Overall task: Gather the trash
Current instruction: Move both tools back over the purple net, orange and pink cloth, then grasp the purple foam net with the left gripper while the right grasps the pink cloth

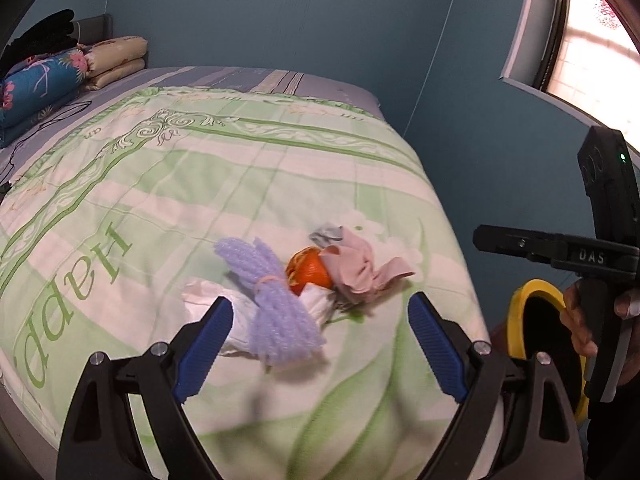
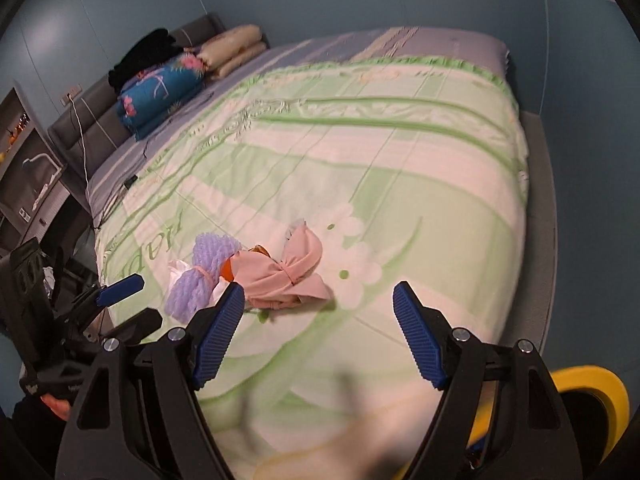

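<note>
Trash heap on a green-and-white quilt, both tongs spread wide and gripping nothing.

Left gripper (image 1: 320,320) stands released above the quilt (image 1: 248,184), its blue pads apart with the heap just beyond them toward 12 o'clock; right gripper (image 2: 319,308) is likewise released, the heap off at 10 o'clock from its gap. Heap items lie touching: a lilac yarn bundle (image 1: 276,304) tied with a band, white crumpled paper (image 1: 208,300) under it, an orange peel (image 1: 310,270) in the middle, and a pink cloth scrap (image 1: 360,268) at the peel's 3 o'clock side. Near the bed's edge, at 4 o'clock in the left wrist view, sits a yellow-rimmed bin (image 1: 528,304). Folded bedding (image 2: 160,88) is stacked far off at 10 o'clock by the headboard.
</note>
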Available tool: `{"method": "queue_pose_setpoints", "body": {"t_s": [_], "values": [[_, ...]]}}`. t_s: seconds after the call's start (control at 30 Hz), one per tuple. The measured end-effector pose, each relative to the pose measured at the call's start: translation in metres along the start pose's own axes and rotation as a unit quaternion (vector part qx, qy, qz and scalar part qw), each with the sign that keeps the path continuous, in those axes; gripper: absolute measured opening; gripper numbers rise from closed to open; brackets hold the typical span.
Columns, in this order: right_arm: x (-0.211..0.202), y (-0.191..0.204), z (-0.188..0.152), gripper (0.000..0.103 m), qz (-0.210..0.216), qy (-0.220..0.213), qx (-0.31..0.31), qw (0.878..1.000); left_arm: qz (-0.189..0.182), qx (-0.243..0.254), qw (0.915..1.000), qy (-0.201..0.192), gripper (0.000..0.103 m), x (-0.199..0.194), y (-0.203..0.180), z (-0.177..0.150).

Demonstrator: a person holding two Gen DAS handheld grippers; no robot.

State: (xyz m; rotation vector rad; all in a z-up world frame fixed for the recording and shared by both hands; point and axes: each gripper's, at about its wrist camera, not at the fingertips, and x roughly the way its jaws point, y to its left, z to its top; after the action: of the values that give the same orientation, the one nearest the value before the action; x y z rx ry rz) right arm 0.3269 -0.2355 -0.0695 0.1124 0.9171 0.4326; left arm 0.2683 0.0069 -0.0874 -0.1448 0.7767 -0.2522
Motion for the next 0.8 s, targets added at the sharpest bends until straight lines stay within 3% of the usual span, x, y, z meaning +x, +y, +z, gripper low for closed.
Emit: {"method": "queue_pose_setpoints", "body": {"t_s": [0.33, 0.7, 0.8], "values": [[0.079, 0.002, 0.017, 0.068, 0.026, 0.074, 0.046, 0.996, -0.010, -0.024, 0.9994, 0.025, 0.086, 0.034, 0.027, 0.003], [0.111, 0.008, 0.026, 0.064, 0.026, 0.105, 0.057, 0.992, -0.026, -0.040, 0.9981, 0.038, 0.085, 0.056, 0.034, 0.002], [0.117, 0.010, 0.025, 0.062, 0.027, 0.113, 0.056, 0.992, -0.025, -0.037, 0.9982, 0.040, 0.080, 0.058, 0.035, 0.000]]}}
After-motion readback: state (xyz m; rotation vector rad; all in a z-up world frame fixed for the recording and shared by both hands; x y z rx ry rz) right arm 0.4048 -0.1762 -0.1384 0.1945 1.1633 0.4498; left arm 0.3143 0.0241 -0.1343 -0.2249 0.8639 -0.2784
